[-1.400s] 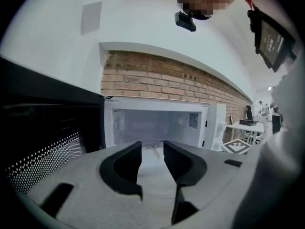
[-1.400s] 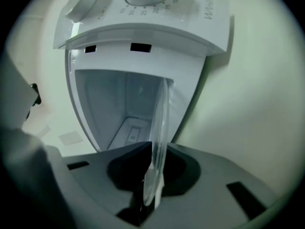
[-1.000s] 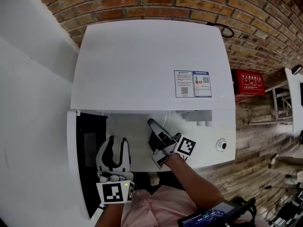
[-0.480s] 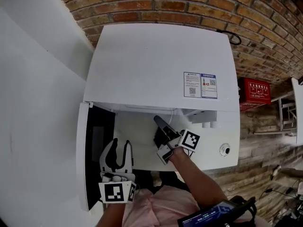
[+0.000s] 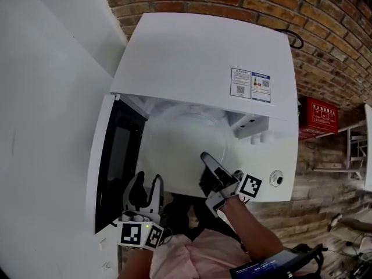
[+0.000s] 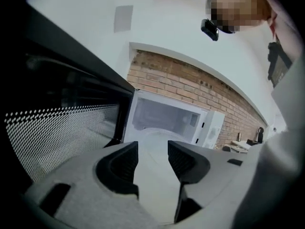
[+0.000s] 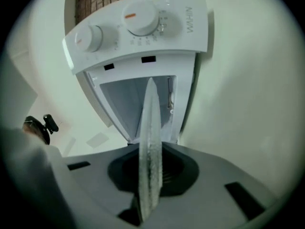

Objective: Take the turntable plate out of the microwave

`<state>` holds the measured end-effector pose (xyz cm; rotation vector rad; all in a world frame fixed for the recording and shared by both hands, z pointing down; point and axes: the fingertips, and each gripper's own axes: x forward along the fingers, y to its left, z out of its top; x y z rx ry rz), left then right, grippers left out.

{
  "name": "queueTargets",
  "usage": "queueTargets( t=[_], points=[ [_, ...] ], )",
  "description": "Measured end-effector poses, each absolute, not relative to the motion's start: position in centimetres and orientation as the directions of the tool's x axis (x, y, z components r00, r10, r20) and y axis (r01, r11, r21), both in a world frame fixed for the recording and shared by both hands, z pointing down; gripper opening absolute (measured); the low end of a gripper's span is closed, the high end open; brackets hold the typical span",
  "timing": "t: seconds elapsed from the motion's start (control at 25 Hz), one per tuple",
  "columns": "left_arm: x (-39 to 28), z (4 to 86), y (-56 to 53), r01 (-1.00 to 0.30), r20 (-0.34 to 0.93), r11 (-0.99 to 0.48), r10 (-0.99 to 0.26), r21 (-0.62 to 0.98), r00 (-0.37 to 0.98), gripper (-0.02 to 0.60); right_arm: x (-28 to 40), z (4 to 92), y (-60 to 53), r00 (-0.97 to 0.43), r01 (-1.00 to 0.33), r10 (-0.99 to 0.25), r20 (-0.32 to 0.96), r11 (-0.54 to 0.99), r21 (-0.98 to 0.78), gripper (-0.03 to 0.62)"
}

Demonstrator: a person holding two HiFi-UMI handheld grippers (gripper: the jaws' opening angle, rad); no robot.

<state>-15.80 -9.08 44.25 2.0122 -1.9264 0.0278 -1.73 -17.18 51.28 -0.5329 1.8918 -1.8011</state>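
The white microwave (image 5: 203,57) stands with its door (image 5: 116,161) swung open to the left. The round glass turntable plate (image 5: 174,150) hangs mostly out in front of the cavity mouth. My right gripper (image 5: 206,158) is shut on the plate's near right rim. In the right gripper view the plate (image 7: 150,123) runs edge-on between the two pads of the right gripper (image 7: 151,161). My left gripper (image 5: 146,180) sits by the plate's near left rim, its jaws opening. In the left gripper view the pale plate (image 6: 152,175) shows in the gap of the left gripper (image 6: 152,149), and the pads stand clear of it.
A brick wall (image 5: 325,34) stands behind the microwave and a white wall (image 5: 46,97) at its left. The control panel with its knob (image 5: 274,178) is at the right of the cavity. A red box (image 5: 318,114) hangs on the wall at right. The mesh door (image 6: 62,128) stands close on my left gripper's left.
My right gripper shut on the plate's rim inside the cavity and drew the plate out toward me. My left gripper stayed low at the front left and its jaws have widened.
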Motion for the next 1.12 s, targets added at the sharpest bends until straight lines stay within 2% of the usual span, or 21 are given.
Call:
queueTargets(
  t=[0.16,0.36,0.64,0.72,0.8,0.88,1.12],
  points=[
    [-14.7,44.6,-7.7,-0.942,0.232,-0.041,-0.965,0.334,0.124,0.241,-0.5,48.8,-15.1,-0.807,0.077,-0.578,-0.118,0.095,-0.993,0.029],
    [-12.4,43.2,-7.2,-0.874,0.122,-0.16,-0.963,0.459,0.24,0.322,0.8,45.2,-12.3,-0.812,0.08,-0.563,-0.154,0.154,-0.985,0.029],
    [-11.2,39.3,-5.0,-0.756,-0.038,-0.312,-0.933,0.576,0.357,0.33,1.3,40.8,-6.3,-0.826,0.064,-0.533,-0.186,0.239,-0.969,0.03],
    [-10.6,38.3,-4.1,-0.726,-0.072,-0.351,-0.92,0.591,0.386,0.313,1.3,40.0,-4.9,-0.834,0.049,-0.521,-0.183,0.26,-0.964,0.029],
    [-10.3,37.9,-2.9,-0.712,-0.085,-0.371,-0.911,0.596,0.403,0.259,1.3,39.5,-3.5,-0.837,0.041,-0.516,-0.182,0.272,-0.962,0.029],
    [-10.3,37.7,-1.9,-0.702,-0.083,-0.365,-0.912,0.612,0.402,0.175,1.5,39.2,-2.3,-0.837,0.034,-0.516,-0.179,0.279,-0.96,0.031],
    [-9.5,37.5,0.2,-0.694,-0.084,-0.388,-0.9,0.606,0.429,0.167,2.5,39.0,0.0,-0.837,0.002,-0.524,-0.159,0.288,-0.958,0.031]
  ],
)
